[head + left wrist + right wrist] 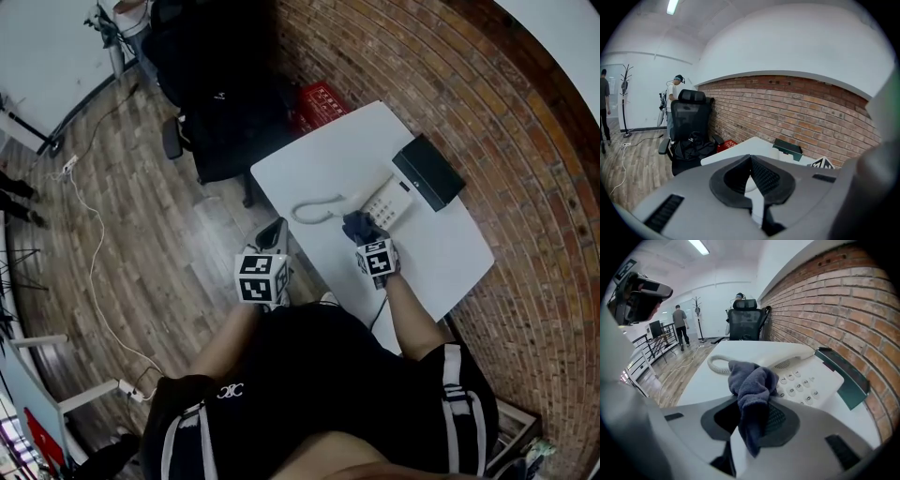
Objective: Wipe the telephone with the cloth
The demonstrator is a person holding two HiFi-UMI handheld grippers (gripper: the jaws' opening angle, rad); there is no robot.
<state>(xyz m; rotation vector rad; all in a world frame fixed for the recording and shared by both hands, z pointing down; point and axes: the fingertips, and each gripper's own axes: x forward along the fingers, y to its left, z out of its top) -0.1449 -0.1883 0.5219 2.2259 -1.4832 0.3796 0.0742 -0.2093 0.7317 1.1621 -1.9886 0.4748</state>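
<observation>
A white telephone (391,200) lies on the white table (319,164), its handset (780,354) in the cradle and a coiled cord (313,212) trailing left. Its dark display end (428,172) points toward the brick wall. My right gripper (365,236) is shut on a dark blue cloth (752,380), which bunches out in front of the jaws just above the keypad (799,385) near the handset. My left gripper (272,236) hangs off the table's left edge over the floor, jaws together and holding nothing; the left gripper view shows the same gripper (751,161).
A black office chair (225,122) with a bag stands at the table's far-left end, a red crate (322,101) beside it. The brick wall (525,216) runs along the table's right side. A white cable (94,253) lies on the wooden floor. People stand far off.
</observation>
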